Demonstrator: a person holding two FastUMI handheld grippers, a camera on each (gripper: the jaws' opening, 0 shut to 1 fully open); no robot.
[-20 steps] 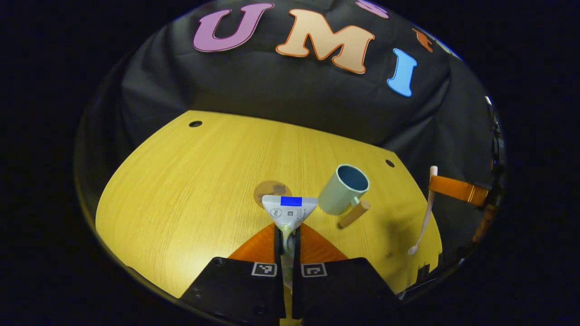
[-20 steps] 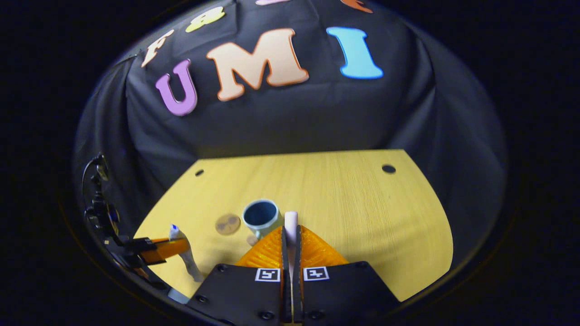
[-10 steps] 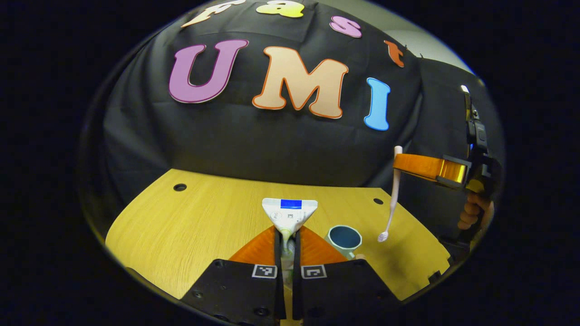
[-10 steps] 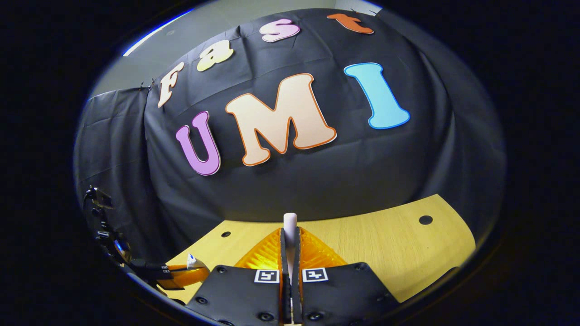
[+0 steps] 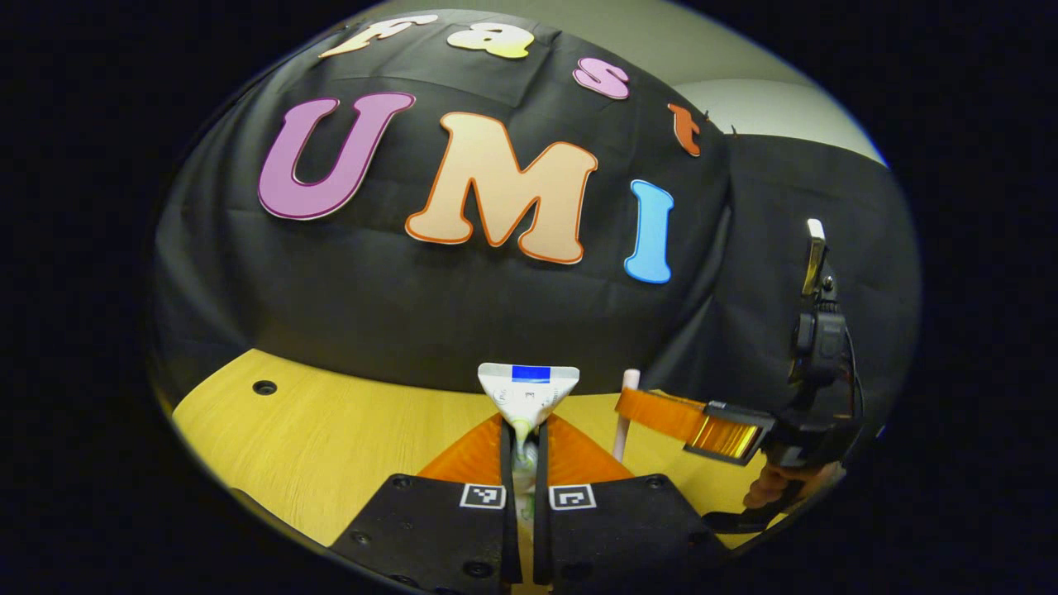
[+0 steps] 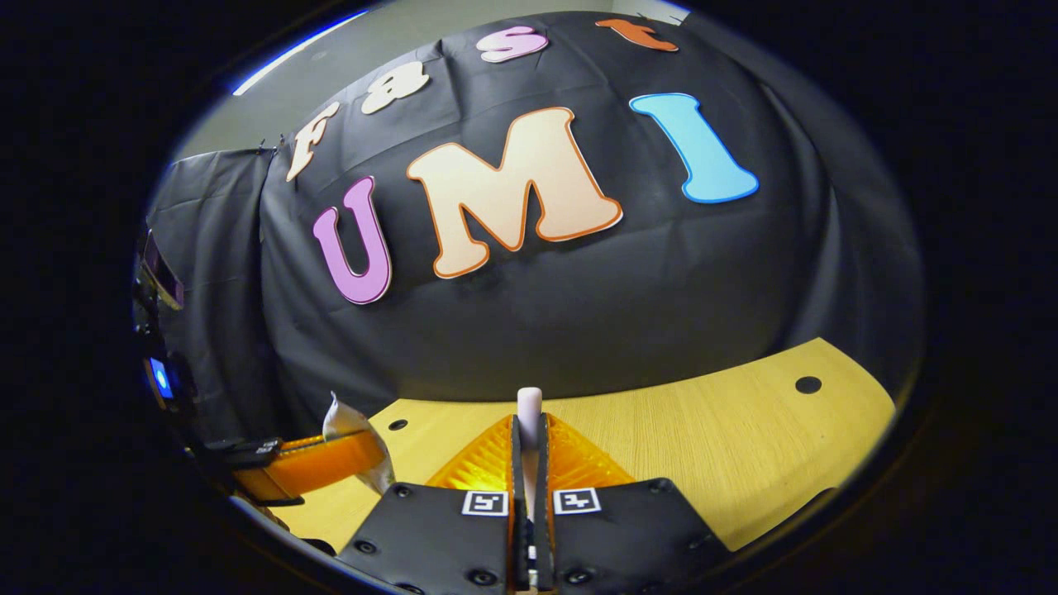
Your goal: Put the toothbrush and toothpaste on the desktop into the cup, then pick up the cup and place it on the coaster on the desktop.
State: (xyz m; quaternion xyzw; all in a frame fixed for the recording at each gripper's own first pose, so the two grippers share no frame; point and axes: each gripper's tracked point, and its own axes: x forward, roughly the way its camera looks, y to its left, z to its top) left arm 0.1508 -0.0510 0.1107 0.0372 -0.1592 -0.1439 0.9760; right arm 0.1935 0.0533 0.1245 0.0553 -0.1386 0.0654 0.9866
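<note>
Left gripper view first: your left gripper [image 5: 522, 446] is pinched on the white, flat-crimped toothpaste tube [image 5: 529, 395], whose wide crimped end with a blue band stands up between the fingers, held above the yellow wood-grain desktop [image 5: 331, 430]. Just to its right in that view you see the right gripper [image 5: 653, 411], fingers pressed onto the slim pale-pink toothbrush handle [image 5: 626, 413], which stands close to upright, with a hand [image 5: 777, 487] holding the gripper body lower right. Right gripper view next: your right gripper [image 6: 529, 450] is clamped together on the same toothbrush [image 6: 529, 406], its rounded end poking up past the fingertips, and the left gripper [image 6: 331, 463] sits low at the left with the toothpaste [image 6: 343, 417] showing above it. Both cameras look level at the black cloth wall, so the cup and coaster lie somewhere below your line of sight — I cannot place them from here. Judged from this, you are in the first step: both items are picked and airborne, neither is in the cup. The next move calls for tilting each gripper down until the cup's mouth is visible, then lowering one item in at a time — keeping the two grippers from crowding each other over the rim.
</note>
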